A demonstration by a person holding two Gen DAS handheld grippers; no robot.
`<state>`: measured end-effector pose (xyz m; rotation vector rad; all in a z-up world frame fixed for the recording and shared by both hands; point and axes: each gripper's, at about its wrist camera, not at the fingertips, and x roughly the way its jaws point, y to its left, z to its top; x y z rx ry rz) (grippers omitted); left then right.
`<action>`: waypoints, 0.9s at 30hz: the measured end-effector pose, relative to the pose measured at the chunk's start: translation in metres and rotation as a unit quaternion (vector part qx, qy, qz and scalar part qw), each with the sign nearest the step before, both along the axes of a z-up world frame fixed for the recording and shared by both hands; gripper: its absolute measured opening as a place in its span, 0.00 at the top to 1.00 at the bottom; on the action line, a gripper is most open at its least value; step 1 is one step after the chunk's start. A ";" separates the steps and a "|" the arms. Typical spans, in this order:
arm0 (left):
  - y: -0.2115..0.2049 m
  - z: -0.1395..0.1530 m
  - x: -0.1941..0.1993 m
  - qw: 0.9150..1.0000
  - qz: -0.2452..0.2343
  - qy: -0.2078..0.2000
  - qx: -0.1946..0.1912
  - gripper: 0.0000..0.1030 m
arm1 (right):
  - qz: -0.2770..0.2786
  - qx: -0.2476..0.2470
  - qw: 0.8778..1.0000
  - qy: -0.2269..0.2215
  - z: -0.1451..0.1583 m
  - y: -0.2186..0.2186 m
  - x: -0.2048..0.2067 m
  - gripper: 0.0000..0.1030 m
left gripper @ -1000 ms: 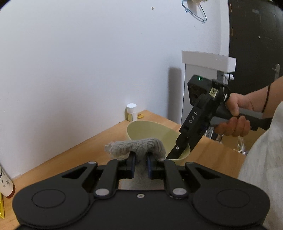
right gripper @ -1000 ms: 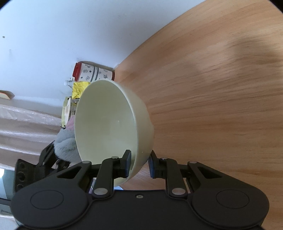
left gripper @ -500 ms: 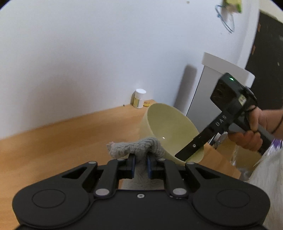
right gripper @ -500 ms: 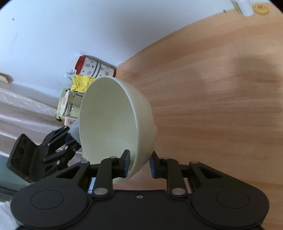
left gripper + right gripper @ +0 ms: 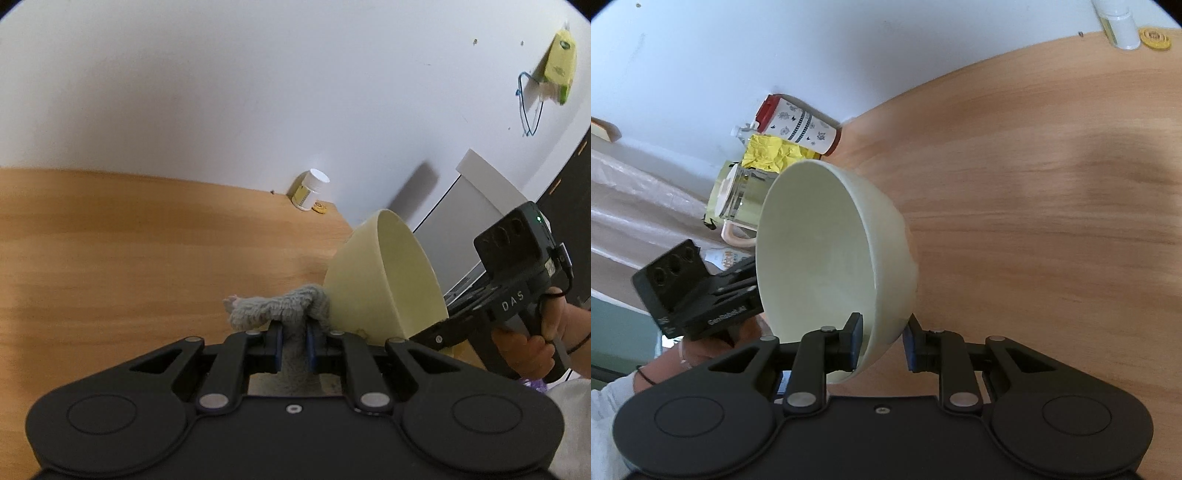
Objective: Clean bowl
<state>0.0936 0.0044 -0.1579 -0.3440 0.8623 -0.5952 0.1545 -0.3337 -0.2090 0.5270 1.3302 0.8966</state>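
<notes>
My right gripper [image 5: 882,341] is shut on the rim of a pale yellow-green bowl [image 5: 827,254], held tilted on its side above the wooden table [image 5: 1052,206]. In the left wrist view the same bowl [image 5: 373,284] shows its outside wall, with the right gripper [image 5: 439,332] clamped at its lower rim. My left gripper [image 5: 293,341] is shut on a grey fluffy cloth [image 5: 273,306], which touches the outside of the bowl. In the right wrist view the left gripper [image 5: 701,295] sits behind the bowl, its fingers and the cloth hidden.
A small white-capped jar [image 5: 309,189] and a yellow disc [image 5: 320,207] stand at the wall. A patterned tumbler with a red lid [image 5: 798,123], yellow crumpled foil [image 5: 772,153] and a glass mug [image 5: 737,203] crowd the table's far left. A white cabinet [image 5: 476,206] stands beyond the table.
The bowl has been turned further onto its side and lifted. The cloth in the left gripper has gone from the bowl's rim to its outside wall. Both wrist views have swung round.
</notes>
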 end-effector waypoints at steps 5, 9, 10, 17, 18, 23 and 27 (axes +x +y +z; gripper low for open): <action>0.002 0.005 0.001 1.000 0.006 0.003 -0.012 0.90 | -0.002 -0.008 1.000 0.003 -0.004 0.001 0.001 0.75; 0.012 0.018 0.002 1.000 0.008 -0.005 -0.024 0.90 | -0.003 -0.004 1.000 -0.007 -0.002 0.003 0.003 0.78; 0.015 0.021 0.002 1.000 0.011 -0.006 -0.029 0.90 | -0.001 -0.004 1.000 -0.009 -0.001 0.003 0.004 0.79; 0.027 0.035 -0.001 0.998 0.014 0.005 -0.054 0.90 | 0.003 -0.024 1.000 -0.011 -0.006 0.007 0.005 0.80; 0.027 0.037 -0.001 0.998 0.014 0.006 -0.054 0.90 | 0.004 -0.026 1.000 -0.010 -0.007 0.008 0.005 0.80; 0.028 0.042 -0.006 0.999 0.000 0.005 -0.036 0.90 | 0.009 -0.033 0.999 -0.003 -0.013 0.015 0.003 0.81; 0.022 0.042 -0.005 1.000 -0.014 0.004 -0.015 0.90 | 0.016 -0.054 0.998 -0.004 -0.017 0.022 0.003 0.83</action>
